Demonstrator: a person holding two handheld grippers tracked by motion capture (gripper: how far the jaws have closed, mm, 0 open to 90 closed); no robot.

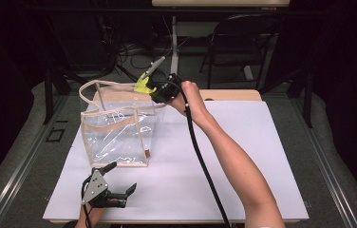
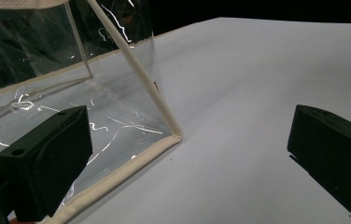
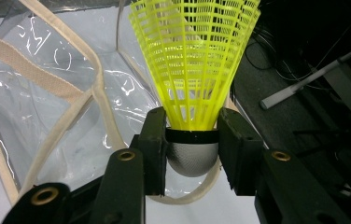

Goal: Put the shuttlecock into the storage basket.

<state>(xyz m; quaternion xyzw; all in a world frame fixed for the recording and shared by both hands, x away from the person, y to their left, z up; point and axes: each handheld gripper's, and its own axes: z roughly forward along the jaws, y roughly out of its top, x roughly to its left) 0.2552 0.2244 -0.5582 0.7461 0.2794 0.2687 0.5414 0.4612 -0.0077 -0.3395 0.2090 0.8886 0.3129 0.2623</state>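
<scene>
A clear plastic tote bag with beige trim and handles stands upright on the white table. My right gripper hovers at the bag's far right top corner, shut on a yellow shuttlecock. In the right gripper view the jaws clamp the shuttlecock by its silver base, skirt pointing away, with the bag just beyond. My left gripper rests low near the table's front edge, open, just in front of the bag's near bottom corner.
A wooden board lies along the table's far edge. Behind the table stand a black chair and a white table leg among floor cables. White tabletop stretches to the right of the bag.
</scene>
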